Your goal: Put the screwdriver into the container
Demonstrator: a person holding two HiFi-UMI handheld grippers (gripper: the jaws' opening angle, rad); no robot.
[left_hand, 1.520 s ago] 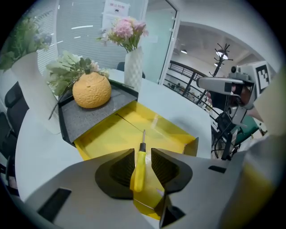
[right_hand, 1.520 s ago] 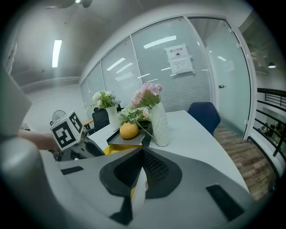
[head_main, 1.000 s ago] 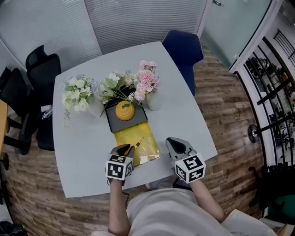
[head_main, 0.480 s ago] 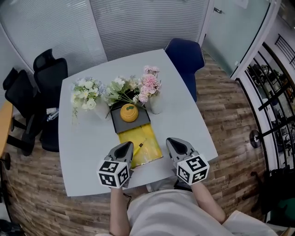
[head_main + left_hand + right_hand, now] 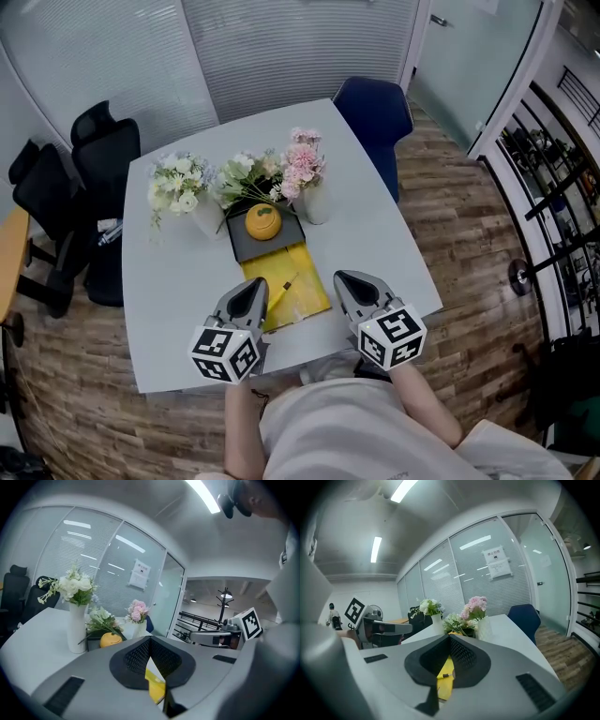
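Observation:
A thin screwdriver [image 5: 280,289] lies aslant on the flat yellow container [image 5: 298,298] near the front of the grey table [image 5: 178,281]. My left gripper [image 5: 251,287] hovers at the container's left front corner, jaws shut with nothing between them. My right gripper [image 5: 346,280] sits just right of the container, also shut and empty. In the left gripper view only a strip of the yellow container [image 5: 155,684] shows under the closed left gripper [image 5: 150,640]. The right gripper view shows the screwdriver [image 5: 446,675] on the yellow container [image 5: 442,688] below the closed right gripper [image 5: 449,637].
Behind the yellow container stands a dark tray [image 5: 246,243] holding an orange round object [image 5: 263,221]. Vases of white flowers [image 5: 180,192] and pink flowers [image 5: 303,164] line the back. A blue chair [image 5: 374,108] and black chairs [image 5: 89,159] stand around the table.
My left gripper has drawn back from the yellow container toward the person and its jaws have closed. The screwdriver stays on the yellow container. The right gripper has barely moved.

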